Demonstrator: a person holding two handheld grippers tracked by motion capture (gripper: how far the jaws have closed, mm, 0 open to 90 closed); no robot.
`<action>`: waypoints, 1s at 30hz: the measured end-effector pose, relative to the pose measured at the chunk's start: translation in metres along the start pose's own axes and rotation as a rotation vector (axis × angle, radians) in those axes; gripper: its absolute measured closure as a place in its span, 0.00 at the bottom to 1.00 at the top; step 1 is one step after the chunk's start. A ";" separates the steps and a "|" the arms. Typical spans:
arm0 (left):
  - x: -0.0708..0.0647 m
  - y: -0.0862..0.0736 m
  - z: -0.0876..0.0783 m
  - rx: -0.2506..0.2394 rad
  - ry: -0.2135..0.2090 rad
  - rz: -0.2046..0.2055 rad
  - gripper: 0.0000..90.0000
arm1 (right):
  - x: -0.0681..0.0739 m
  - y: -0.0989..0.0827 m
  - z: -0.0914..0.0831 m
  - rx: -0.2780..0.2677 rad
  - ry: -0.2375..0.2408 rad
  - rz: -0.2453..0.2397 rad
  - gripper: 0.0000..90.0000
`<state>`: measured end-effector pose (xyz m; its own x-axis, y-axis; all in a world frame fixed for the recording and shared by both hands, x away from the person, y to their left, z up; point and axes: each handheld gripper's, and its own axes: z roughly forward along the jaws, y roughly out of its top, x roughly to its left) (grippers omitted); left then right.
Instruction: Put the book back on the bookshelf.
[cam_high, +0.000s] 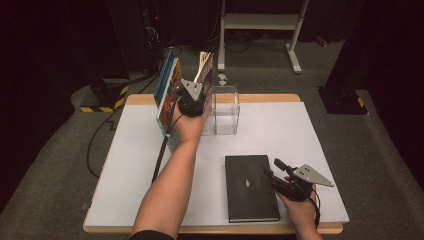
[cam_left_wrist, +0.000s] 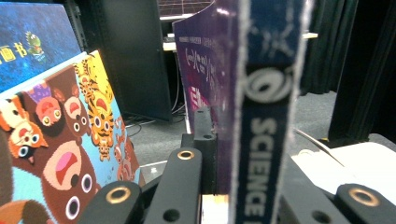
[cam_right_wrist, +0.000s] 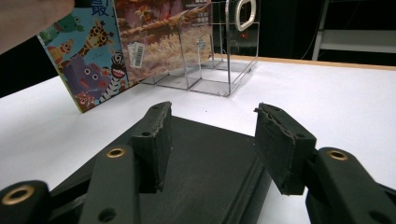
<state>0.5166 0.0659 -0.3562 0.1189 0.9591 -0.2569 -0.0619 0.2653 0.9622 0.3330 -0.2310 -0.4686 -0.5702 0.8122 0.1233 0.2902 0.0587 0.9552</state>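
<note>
- Left gripper (cam_high: 196, 102), jaws clamped on the spine edge of a thin purple-and-blue science book (cam_left_wrist: 261, 116), held upright at the far left of the table, just beside the clear acrylic organizer (cam_high: 226, 111).
- Right gripper (cam_high: 280, 175), jaws parted and holding nothing, hovering low over the near right edge of the black hardcover book (cam_high: 250, 186), which lies flat on the white table (cam_high: 310, 130).
- Best judged as shelving the science book: standing it next to the cartoon animal picture book (cam_left_wrist: 60, 154) that leans at the left (a blue-covered book (cam_left_wrist: 32, 42) stands behind that one).
- Keep the clamp firm and low on the spine, since a thin book pinched at one edge tends to swing or fan open.
- Hold the book vertical and bring its bottom edge down flat on the table before letting go; a tilted landing invites a slide.
- Ease it sideways until its cover rests against its neighbour or the organizer's wall, so that something props it up.
- Watch the leaning picture book: a nudge could topple it (it appears to stand on its edge with little support).
- Open the jaws slowly, pause to see whether the book stands, then draw straight back.
- Keep the right gripper clear of the black book until the left is free.
</note>
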 end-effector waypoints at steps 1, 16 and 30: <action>0.000 -0.001 0.001 0.002 0.002 0.004 0.93 | 0.000 0.000 0.000 0.000 0.000 0.001 0.51; 0.000 -0.012 0.005 -0.009 0.024 0.032 0.93 | 0.000 0.000 0.000 0.000 0.008 0.005 0.52; 0.015 -0.016 -0.012 -0.003 0.048 0.027 0.90 | 0.006 -0.002 0.004 0.015 0.021 -0.009 0.52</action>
<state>0.5078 0.0776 -0.3761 0.0697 0.9695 -0.2349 -0.0679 0.2396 0.9685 0.3326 -0.2239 -0.4712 -0.5888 0.7991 0.1210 0.2964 0.0742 0.9522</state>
